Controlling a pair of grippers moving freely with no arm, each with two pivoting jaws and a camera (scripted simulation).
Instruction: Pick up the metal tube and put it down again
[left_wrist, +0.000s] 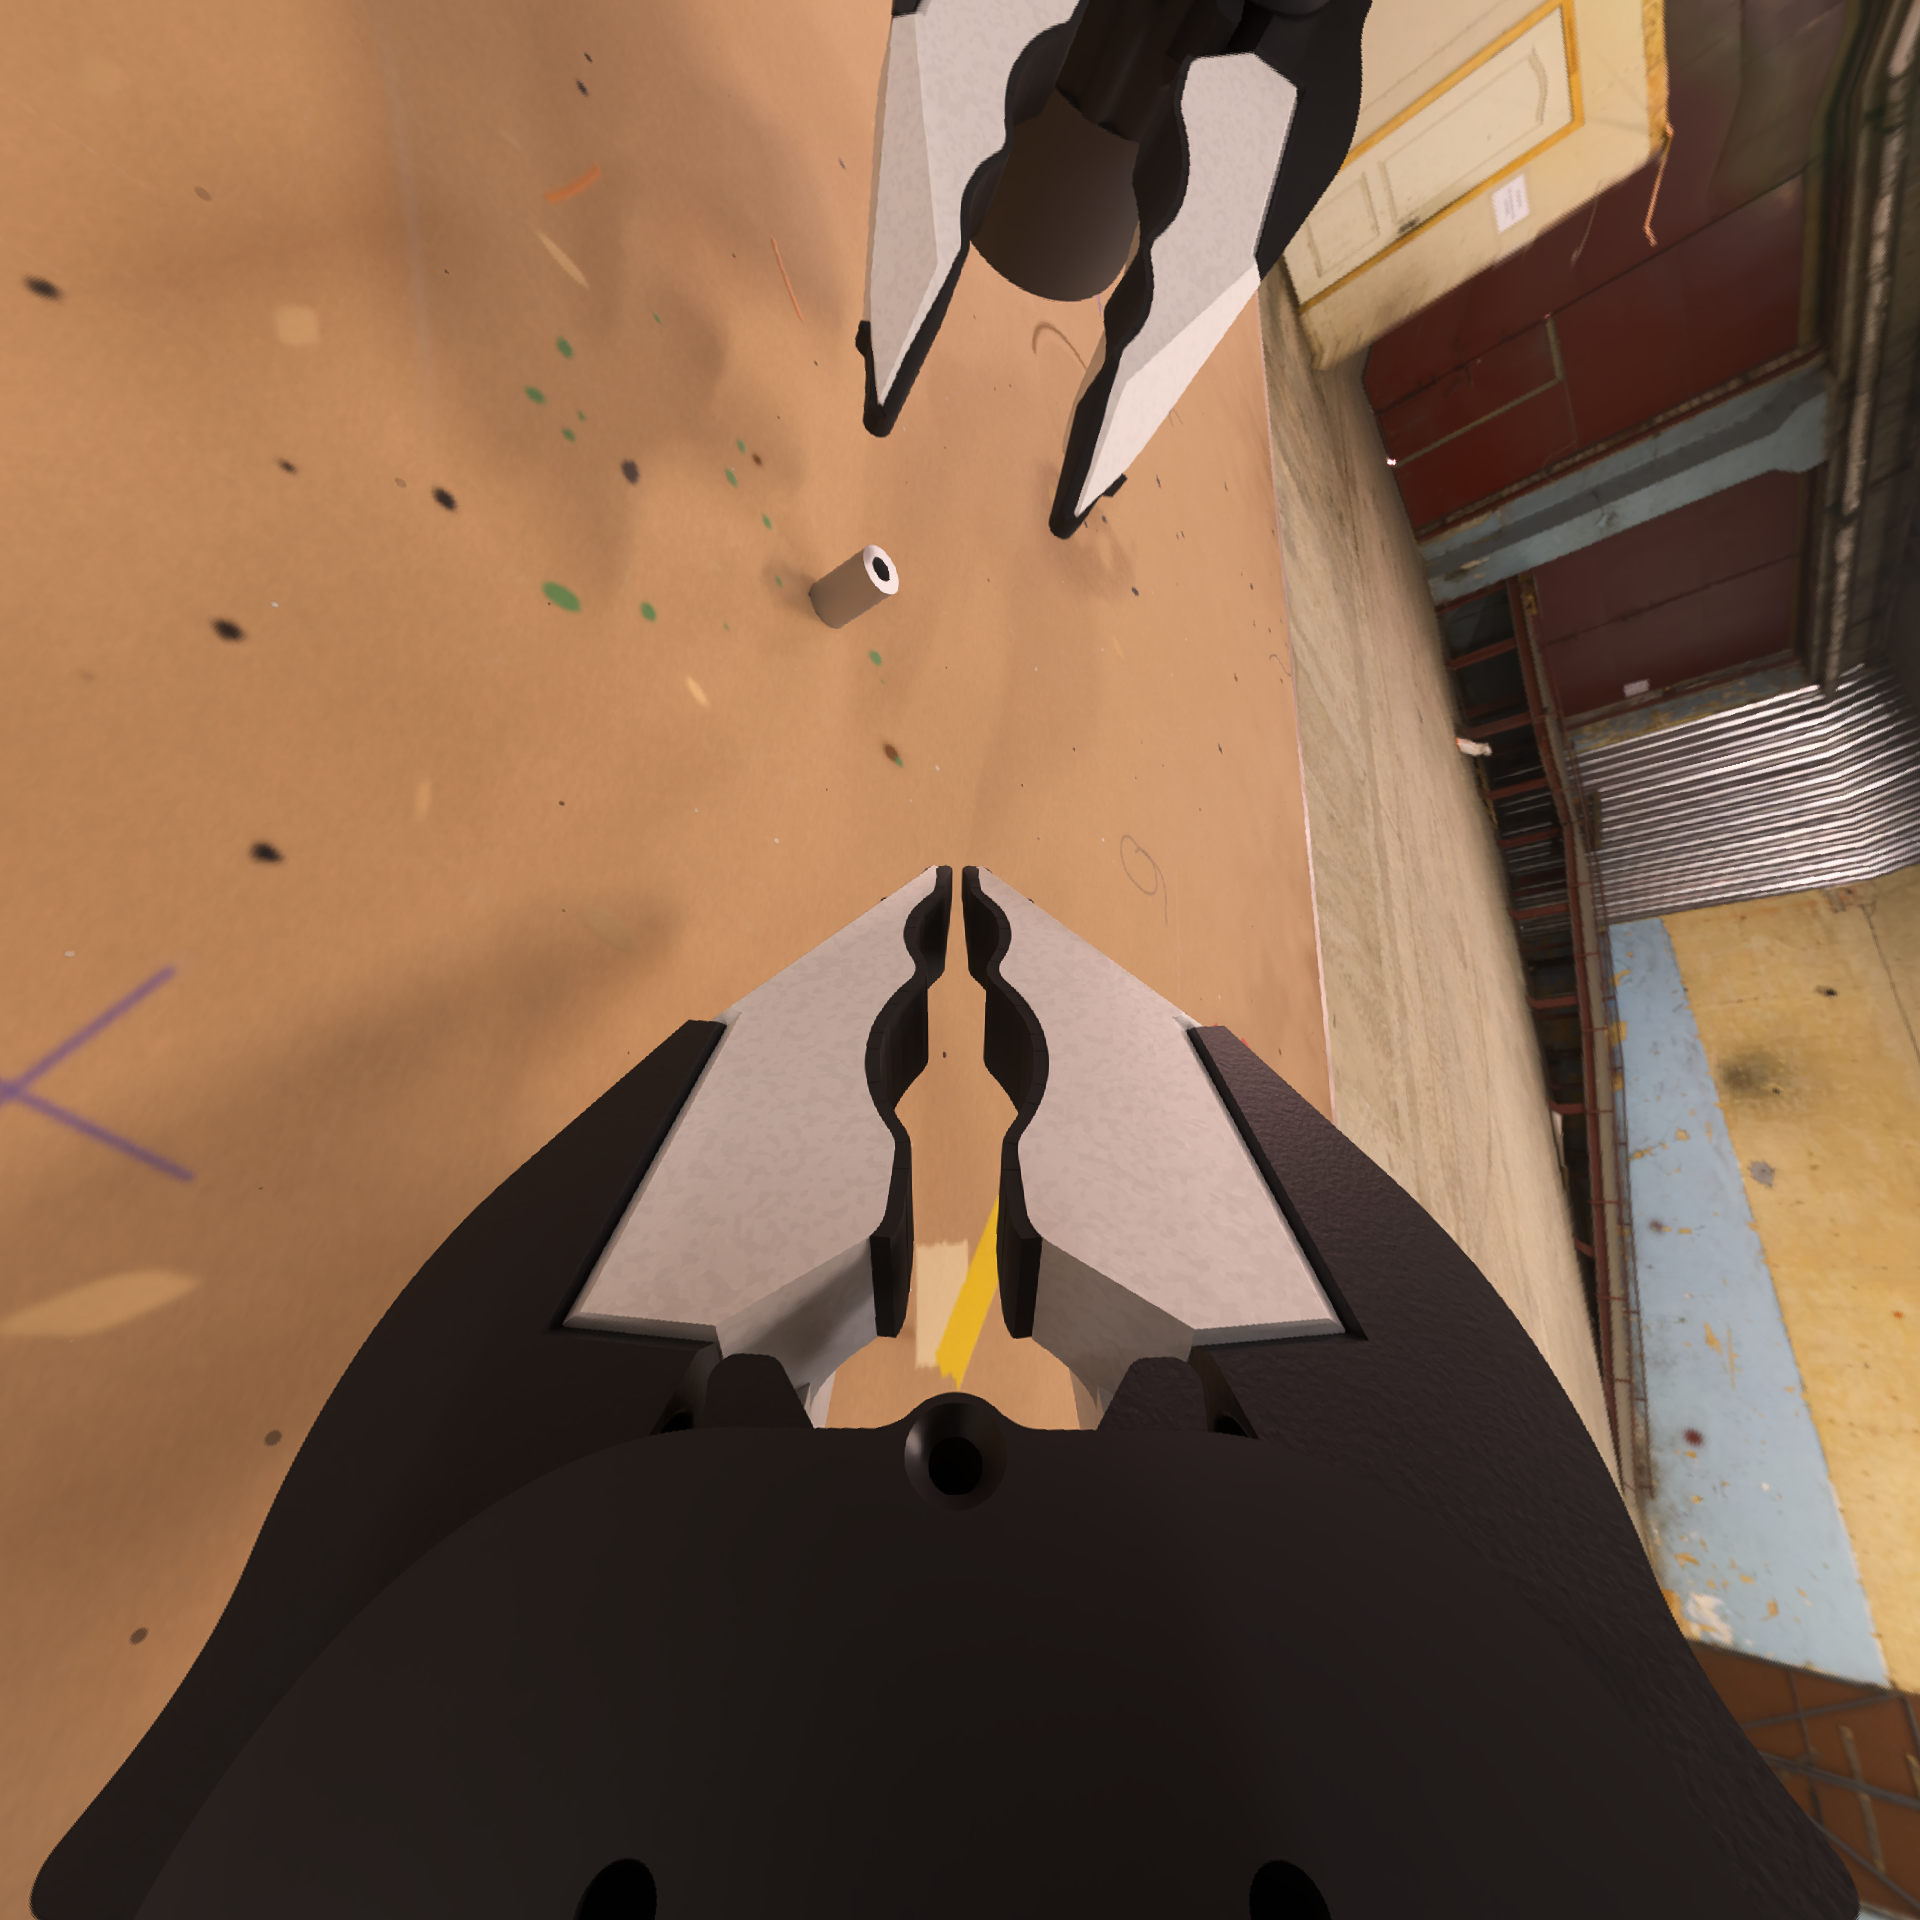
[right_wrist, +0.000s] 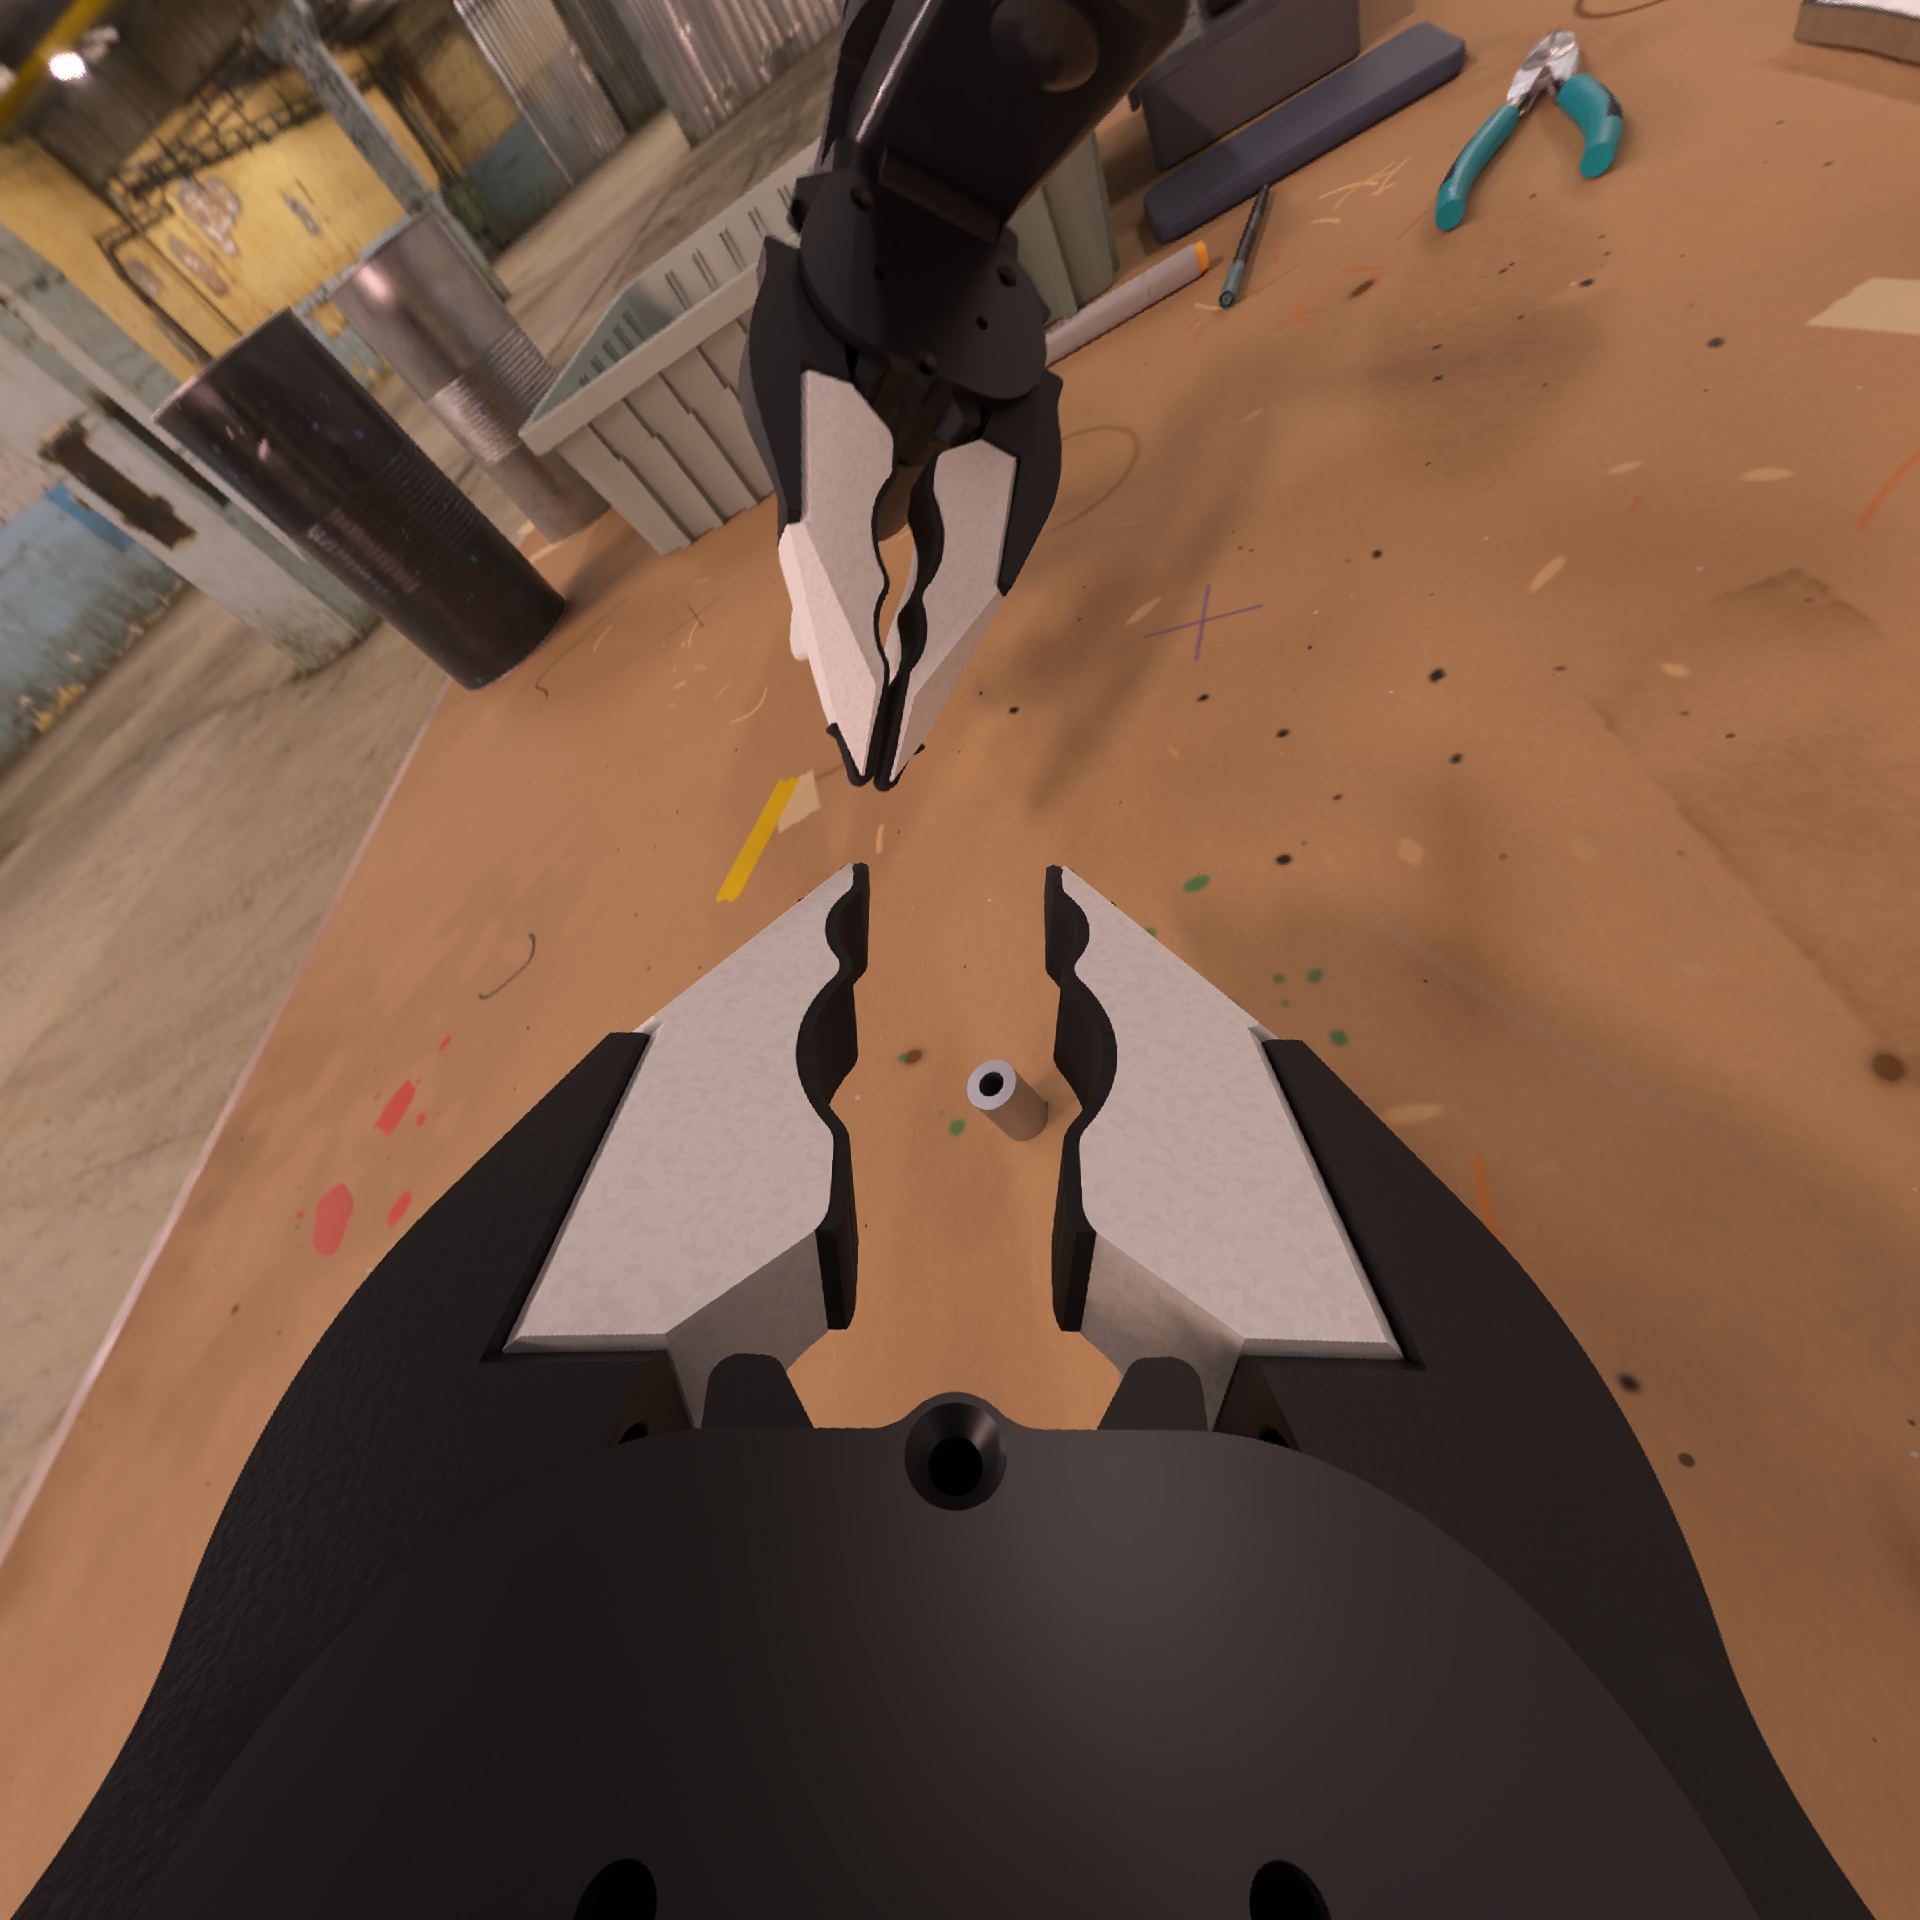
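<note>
So the metal tube (right_wrist: 1006, 1112) lies on the brown tabletop (right_wrist: 1455, 831), ungrasped, between the spread fingers of the right gripper (right_wrist: 956, 883). The left gripper (left_wrist: 956, 878) hangs nearby, pinched closed and empty. Whether a lift came first, I cannot tell.

The tabletop (right_wrist: 1558, 831) is tan, speckled black, green and red; the tube (right_wrist: 1006, 1101) is silver-grey; the far pliers (right_wrist: 1527, 125) have teal handles.

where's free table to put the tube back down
Bare board surrounds the metal tube lying under the open right gripper, and continues right of it past the green specks. Crowded: far end, with grey crate, dark cylinder, pliers, pens; shut left gripper ahead.
</note>
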